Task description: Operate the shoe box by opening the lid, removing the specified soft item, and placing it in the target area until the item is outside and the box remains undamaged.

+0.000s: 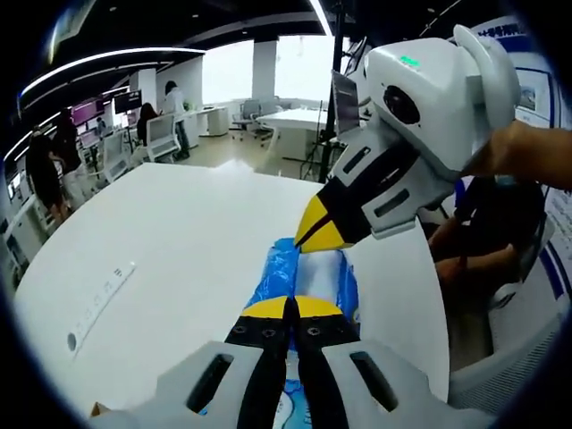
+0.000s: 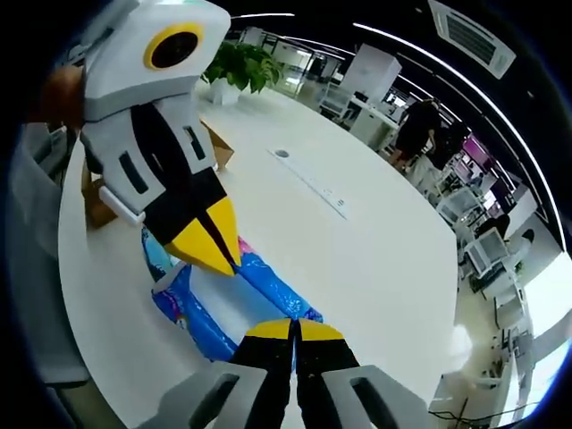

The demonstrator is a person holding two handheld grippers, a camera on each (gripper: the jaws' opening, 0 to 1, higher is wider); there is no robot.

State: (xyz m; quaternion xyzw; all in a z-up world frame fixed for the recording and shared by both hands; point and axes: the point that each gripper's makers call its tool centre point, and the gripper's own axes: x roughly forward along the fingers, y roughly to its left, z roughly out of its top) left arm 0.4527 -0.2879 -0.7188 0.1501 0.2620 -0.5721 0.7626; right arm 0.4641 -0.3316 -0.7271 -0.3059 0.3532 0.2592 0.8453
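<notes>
A soft blue plastic packet (image 1: 275,271) with a white middle is stretched between the two grippers over the white table (image 1: 179,241). In the left gripper view my left gripper (image 1: 290,308) is shut on its near end. The right gripper (image 1: 310,239) reaches in from the upper right and pinches the far end. In the right gripper view my right gripper (image 2: 293,329) is shut on one end of the packet (image 2: 268,288), and the left gripper (image 2: 221,255) clamps the other end. A brown cardboard box (image 2: 221,150) stands behind the left gripper, mostly hidden by it.
A long white socket strip (image 2: 313,183) is set into the table (image 2: 384,259). A potted plant (image 2: 241,63) stands at the table's far end. A person (image 1: 492,232) sits at the table's edge, and others stand at desks (image 1: 40,170) further off.
</notes>
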